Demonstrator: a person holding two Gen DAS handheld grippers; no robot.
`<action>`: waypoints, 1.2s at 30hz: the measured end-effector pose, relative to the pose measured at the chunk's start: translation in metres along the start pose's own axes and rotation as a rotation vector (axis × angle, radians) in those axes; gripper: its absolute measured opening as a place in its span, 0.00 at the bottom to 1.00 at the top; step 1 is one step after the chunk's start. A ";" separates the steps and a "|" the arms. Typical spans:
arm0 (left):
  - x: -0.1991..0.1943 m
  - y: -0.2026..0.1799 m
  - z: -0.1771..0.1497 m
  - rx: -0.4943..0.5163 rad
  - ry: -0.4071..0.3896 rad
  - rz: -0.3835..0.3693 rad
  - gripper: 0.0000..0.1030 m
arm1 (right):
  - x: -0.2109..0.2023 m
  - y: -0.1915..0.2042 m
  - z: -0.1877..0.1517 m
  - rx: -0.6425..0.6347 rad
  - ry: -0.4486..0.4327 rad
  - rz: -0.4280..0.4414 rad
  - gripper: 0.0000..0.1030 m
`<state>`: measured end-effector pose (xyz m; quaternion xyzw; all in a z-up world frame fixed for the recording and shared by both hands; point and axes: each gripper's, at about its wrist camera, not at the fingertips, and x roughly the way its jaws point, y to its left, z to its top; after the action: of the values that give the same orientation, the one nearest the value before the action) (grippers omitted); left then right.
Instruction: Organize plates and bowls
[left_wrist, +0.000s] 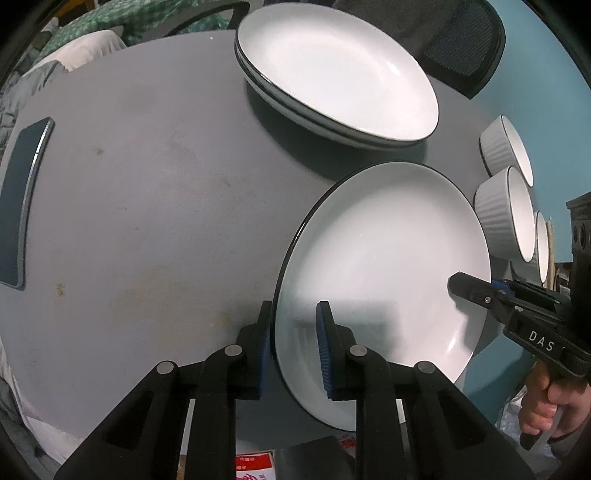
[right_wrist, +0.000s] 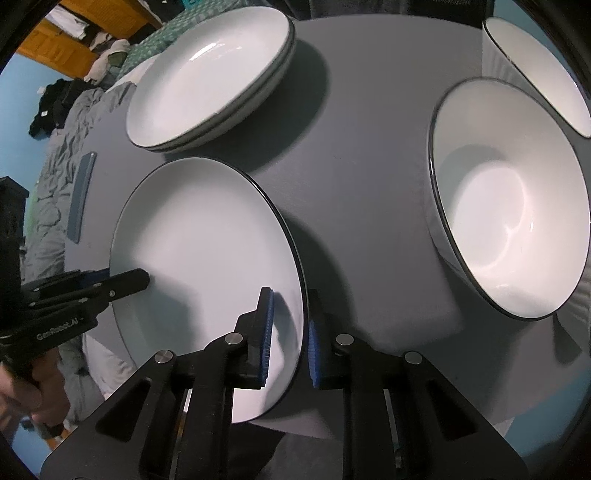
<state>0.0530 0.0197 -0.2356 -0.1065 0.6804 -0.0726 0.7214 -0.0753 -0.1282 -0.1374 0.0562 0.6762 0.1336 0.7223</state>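
On the grey worktop (left_wrist: 140, 206), at five o'clock, left tongs (left_wrist: 293, 347) and right tongs (right_wrist: 290, 332) are each straddling opposite rims of one white plate (left_wrist: 384, 258), jaws nearly closed on its edges to share the lift. Stacked plates (left_wrist: 332, 77) are waiting at twelve; bowls (left_wrist: 506, 210) are crowding three; nine lies open.

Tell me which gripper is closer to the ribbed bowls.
Right. The right gripper straddles the near plate's rim on the side facing the ribbed bowls. The left gripper straddles the opposite rim, the whole plate between it and them.
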 end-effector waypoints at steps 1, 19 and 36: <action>-0.003 0.001 0.002 -0.005 -0.003 -0.001 0.21 | -0.002 0.001 0.001 -0.002 -0.002 0.001 0.16; -0.050 0.012 0.039 -0.037 -0.101 -0.016 0.21 | -0.041 0.007 0.033 -0.036 -0.074 0.007 0.14; -0.059 0.020 0.112 -0.068 -0.142 0.030 0.21 | -0.039 0.023 0.109 -0.077 -0.089 0.014 0.14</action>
<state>0.1599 0.0599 -0.1782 -0.1258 0.6312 -0.0308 0.7647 0.0286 -0.1063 -0.0852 0.0389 0.6375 0.1622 0.7522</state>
